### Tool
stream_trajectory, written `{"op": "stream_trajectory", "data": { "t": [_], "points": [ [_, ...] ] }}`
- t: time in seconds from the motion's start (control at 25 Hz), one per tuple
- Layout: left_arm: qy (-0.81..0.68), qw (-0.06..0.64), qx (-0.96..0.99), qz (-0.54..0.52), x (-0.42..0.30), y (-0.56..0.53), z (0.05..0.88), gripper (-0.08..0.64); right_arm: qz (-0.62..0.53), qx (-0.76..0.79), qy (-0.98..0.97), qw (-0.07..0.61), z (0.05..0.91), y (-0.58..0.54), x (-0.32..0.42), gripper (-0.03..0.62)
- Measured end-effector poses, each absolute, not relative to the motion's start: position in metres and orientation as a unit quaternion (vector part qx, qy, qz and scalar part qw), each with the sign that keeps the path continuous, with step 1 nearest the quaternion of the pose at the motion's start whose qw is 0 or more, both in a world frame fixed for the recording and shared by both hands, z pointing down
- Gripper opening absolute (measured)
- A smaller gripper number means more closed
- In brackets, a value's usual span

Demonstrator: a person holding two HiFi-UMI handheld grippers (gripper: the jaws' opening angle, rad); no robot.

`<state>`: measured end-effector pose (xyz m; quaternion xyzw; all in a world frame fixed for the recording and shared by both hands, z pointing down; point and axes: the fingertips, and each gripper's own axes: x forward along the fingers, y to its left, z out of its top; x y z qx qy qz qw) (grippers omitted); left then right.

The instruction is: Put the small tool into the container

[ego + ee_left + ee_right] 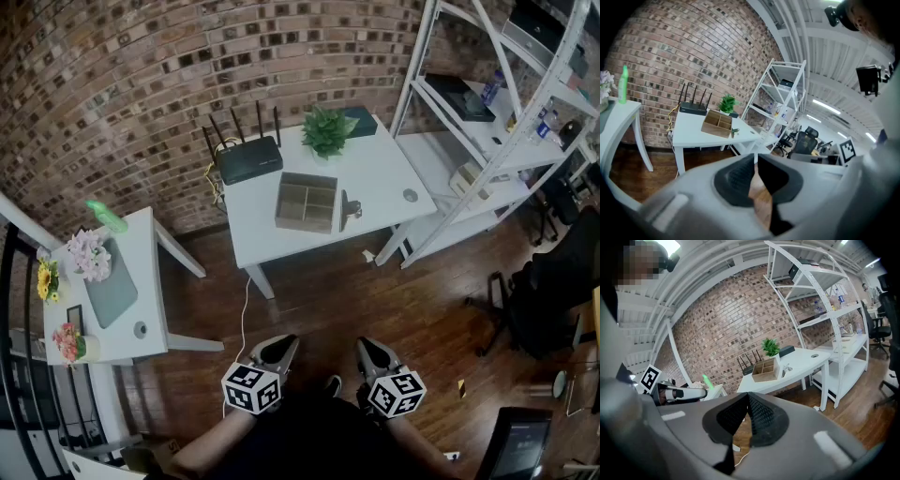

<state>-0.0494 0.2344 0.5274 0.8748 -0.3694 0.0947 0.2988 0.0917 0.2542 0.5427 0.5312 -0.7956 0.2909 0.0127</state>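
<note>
Both claws are pressed together and hold nothing. The left gripper (284,344) and the right gripper (367,345) hang side by side, low in front of the person and over the wooden floor (309,300). They point toward a white table (384,169) set against a brick wall (141,84), and neither is close to it. In each gripper's own view the two dark pads meet at their tips, with only floor showing in the wedge below.

The small tool (349,208) lies on the table near the front edge, just beside the right side of the container (307,202). The container is an open wooden box split into compartments, and it sits toward the middle of the front edge.

A black router (248,159) with raised antennas stands at the back left corner, and a green plant (326,129) stands along the back edge. A white shelving unit (487,122) rises beyond the table's right edge. To the left, a smaller white side table (150,281) carries flowers (89,253) and a green bottle (107,216).
</note>
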Motion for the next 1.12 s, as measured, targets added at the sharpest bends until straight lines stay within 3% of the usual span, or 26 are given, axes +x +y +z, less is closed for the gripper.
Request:
{"op": "stream_trajectory", "data": {
  "t": [0.48,1.12],
  "points": [
    [-0.383,0.293,0.869,0.109,0.012,0.238,0.53,0.023,0.305,0.524,-0.795,-0.01,0.548,0.251,0.16,0.011],
    [-0.329,0.309,0.887,0.093,0.008,0.114,0.53,0.015,0.304,0.574,-0.76,0.017,0.554,0.153,0.153,0.011]
  ]
}}
